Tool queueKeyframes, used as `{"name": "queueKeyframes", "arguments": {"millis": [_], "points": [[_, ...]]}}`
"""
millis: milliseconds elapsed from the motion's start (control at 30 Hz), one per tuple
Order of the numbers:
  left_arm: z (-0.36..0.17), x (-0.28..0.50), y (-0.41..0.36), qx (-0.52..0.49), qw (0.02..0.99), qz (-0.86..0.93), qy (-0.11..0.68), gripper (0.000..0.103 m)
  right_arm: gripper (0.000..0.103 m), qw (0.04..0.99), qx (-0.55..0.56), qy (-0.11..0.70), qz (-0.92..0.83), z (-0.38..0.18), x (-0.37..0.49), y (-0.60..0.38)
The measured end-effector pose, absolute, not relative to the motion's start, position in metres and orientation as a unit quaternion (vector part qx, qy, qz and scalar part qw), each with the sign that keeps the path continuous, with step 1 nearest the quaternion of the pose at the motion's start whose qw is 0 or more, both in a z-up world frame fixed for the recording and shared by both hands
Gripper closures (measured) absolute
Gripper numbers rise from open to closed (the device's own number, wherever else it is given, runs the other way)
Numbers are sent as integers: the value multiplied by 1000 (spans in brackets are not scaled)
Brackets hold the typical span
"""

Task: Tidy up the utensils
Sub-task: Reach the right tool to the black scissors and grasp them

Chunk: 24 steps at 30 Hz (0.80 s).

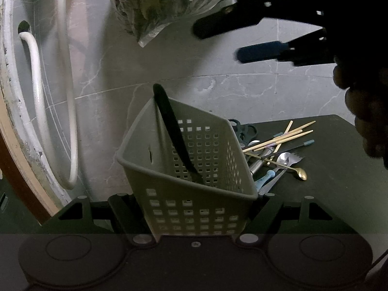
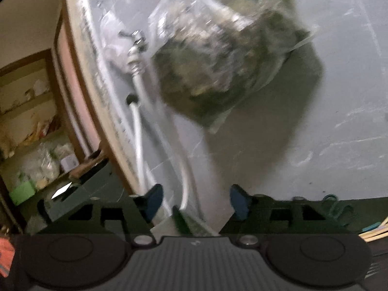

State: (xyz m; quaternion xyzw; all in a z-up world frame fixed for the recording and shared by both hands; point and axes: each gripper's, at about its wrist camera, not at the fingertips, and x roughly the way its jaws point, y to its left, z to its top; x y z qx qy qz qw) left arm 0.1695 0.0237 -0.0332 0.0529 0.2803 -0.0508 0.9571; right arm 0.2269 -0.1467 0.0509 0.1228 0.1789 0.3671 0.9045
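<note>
Grey marbled wall tiles [image 1: 242,92] rise behind the dark counter [image 1: 339,169] where I am working. My left gripper [image 1: 194,208] is clamped on the near end of the pale perforated basket [image 1: 189,169], its two fingers pressed against the basket's sides, so the basket sits tilted at the counter's left edge. One black utensil [image 1: 172,131] leans inside it, its handle poking up over the far rim. Just beside the basket, toward the counter's back edge, lies the heap of cutlery [image 1: 278,155]: wooden chopsticks, spoons, a fork, scissors, a small gold spoon. My right gripper [image 1: 218,41] hovers above the basket against the wall, its jaws spread apart with nothing between them. Behind it a clear plastic bag [image 1: 169,0] hangs on the wall, and white hoses [image 1: 65,72] loop down at the left.
</note>
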Motion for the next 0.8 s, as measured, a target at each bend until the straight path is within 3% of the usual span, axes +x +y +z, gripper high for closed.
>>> {"name": "queueKeyframes", "arguments": {"millis": [233, 467, 800], "points": [[-34, 172, 22, 56, 957, -50, 282, 26, 1, 930, 146, 203, 271, 41, 258, -182], [-33, 171, 23, 55, 957, -50, 282, 26, 0, 891, 220, 355, 177, -13, 343, -215], [-34, 171, 25, 51, 957, -51, 282, 26, 1, 864, 265, 403, 147, -48, 433, -221]]}}
